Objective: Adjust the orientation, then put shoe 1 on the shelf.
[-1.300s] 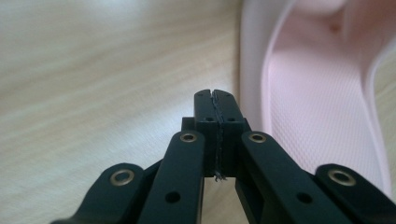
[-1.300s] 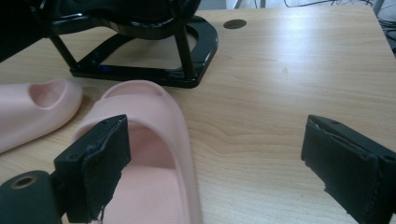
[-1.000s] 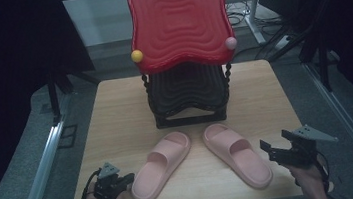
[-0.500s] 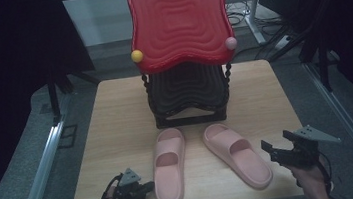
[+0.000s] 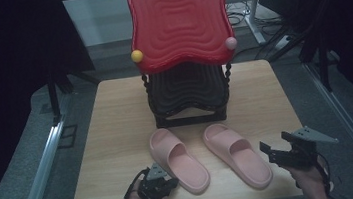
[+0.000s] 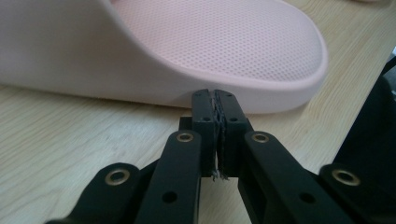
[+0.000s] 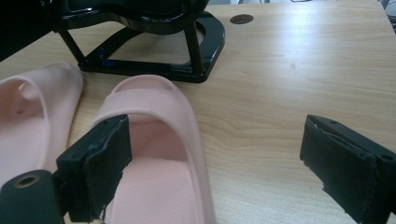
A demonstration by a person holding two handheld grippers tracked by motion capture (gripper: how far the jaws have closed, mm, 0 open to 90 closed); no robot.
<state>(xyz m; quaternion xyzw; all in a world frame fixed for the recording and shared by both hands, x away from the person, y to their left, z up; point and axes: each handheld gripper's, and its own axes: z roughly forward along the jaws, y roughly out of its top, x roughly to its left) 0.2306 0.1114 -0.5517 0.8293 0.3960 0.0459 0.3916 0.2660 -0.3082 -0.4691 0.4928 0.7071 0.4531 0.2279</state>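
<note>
On the near half of the wooden table, two pink slippers lie side by side, toes toward the black stand carrying a red tray. At the near edge, the left gripper sits with its jaws pressed together, tips against the heel rim of the left slipper. Off to the right, the right gripper is spread wide, just beside the right slipper, not touching it.

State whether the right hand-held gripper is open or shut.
Open. The right hand-held gripper shows its two black jaws wide apart, bare table between them, holding nothing.
</note>
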